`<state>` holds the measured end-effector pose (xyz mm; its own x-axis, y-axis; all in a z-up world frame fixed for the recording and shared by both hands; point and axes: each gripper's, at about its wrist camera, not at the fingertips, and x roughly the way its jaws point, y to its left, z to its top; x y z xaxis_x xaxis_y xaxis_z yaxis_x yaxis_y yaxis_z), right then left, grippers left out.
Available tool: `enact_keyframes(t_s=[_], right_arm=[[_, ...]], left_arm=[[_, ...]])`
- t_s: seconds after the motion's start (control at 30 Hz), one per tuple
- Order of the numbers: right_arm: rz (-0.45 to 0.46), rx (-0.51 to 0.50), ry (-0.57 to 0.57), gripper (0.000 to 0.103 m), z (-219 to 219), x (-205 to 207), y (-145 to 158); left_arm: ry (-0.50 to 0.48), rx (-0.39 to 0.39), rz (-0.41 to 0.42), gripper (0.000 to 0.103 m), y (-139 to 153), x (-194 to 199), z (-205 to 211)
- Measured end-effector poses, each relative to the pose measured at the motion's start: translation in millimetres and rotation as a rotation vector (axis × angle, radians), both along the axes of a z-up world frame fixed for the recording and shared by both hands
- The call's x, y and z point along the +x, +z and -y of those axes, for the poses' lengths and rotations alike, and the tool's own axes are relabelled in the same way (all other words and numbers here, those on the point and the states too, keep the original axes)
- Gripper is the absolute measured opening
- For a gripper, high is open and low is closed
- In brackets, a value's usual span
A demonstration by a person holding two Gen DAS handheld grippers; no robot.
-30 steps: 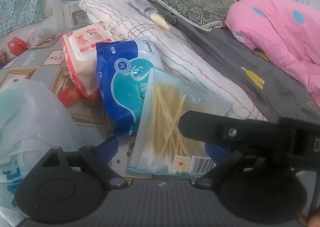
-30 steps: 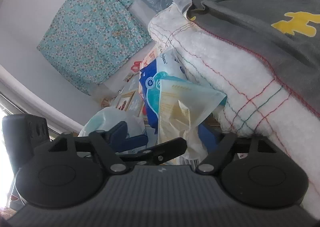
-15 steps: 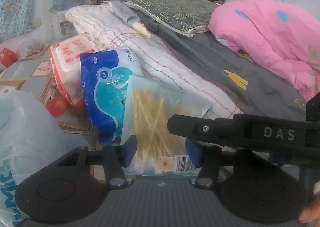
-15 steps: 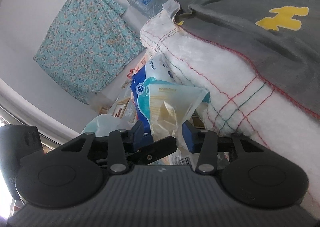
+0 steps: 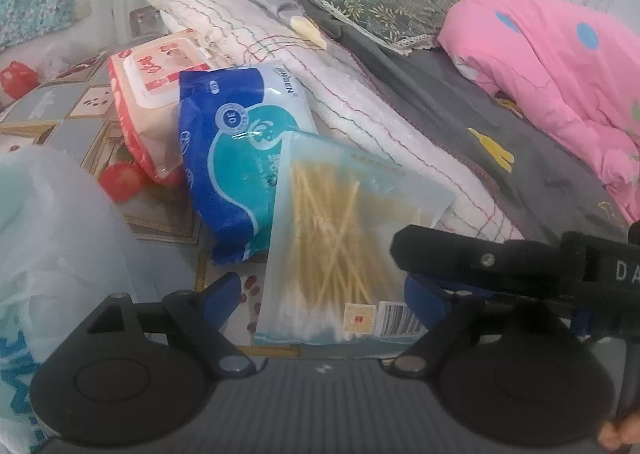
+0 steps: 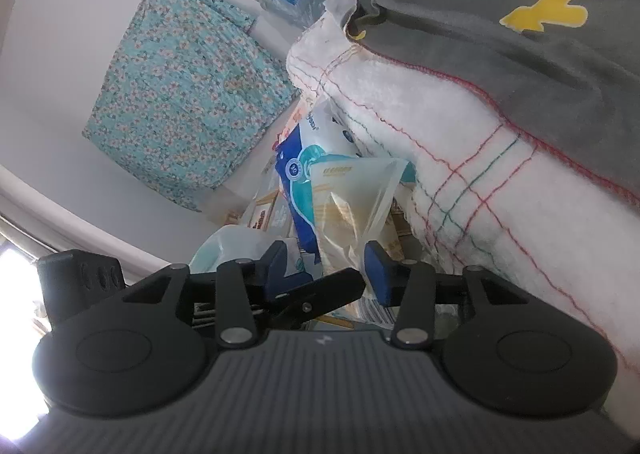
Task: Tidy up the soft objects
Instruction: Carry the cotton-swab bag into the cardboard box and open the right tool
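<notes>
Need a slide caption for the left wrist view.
Open left gripper straddles a cotton swab bag leaning on a blue tissue pack beside the bed.

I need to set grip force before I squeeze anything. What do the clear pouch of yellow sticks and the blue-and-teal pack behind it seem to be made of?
The clear pouch of yellow sticks looks like thin glossy plastic film: see-through, crinkled, with a printed barcode. The sticks look like wood or bamboo, possibly cotton swabs. The blue-and-teal pack looks like shiny printed plastic wrap with glare and creases, puffy as if filled with something soft.
</notes>
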<state>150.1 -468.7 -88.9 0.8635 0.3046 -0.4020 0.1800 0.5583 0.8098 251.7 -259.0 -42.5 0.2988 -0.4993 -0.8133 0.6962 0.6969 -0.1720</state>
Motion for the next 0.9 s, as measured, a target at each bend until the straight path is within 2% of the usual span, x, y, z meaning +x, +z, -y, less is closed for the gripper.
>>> enact_keyframes(t_s=[0.23,0.4,0.53,0.7,0.9], right_arm=[[0.008,0.020,-0.015,0.044,4.2,8.5,-6.4],[0.027,0.018,-0.018,0.042,4.8,10.3,-7.6],[0.053,0.026,-0.023,0.038,5.2,4.2,-3.9],[0.096,0.030,-0.019,0.037,1.2,-7.9,10.0],[0.169,0.033,0.022,0.037,-11.5,-26.8,36.5]], left_arm=[[-0.019,0.001,0.000,0.090,-2.2,4.9,7.3],[-0.035,-0.016,0.021,0.075,4.7,-1.1,9.0],[-0.036,-0.028,0.042,0.073,14.9,-8.9,7.3],[-0.031,-0.070,0.042,0.073,30.6,-21.0,-2.7],[-0.003,-0.120,0.093,0.073,62.6,-48.6,-26.8]])
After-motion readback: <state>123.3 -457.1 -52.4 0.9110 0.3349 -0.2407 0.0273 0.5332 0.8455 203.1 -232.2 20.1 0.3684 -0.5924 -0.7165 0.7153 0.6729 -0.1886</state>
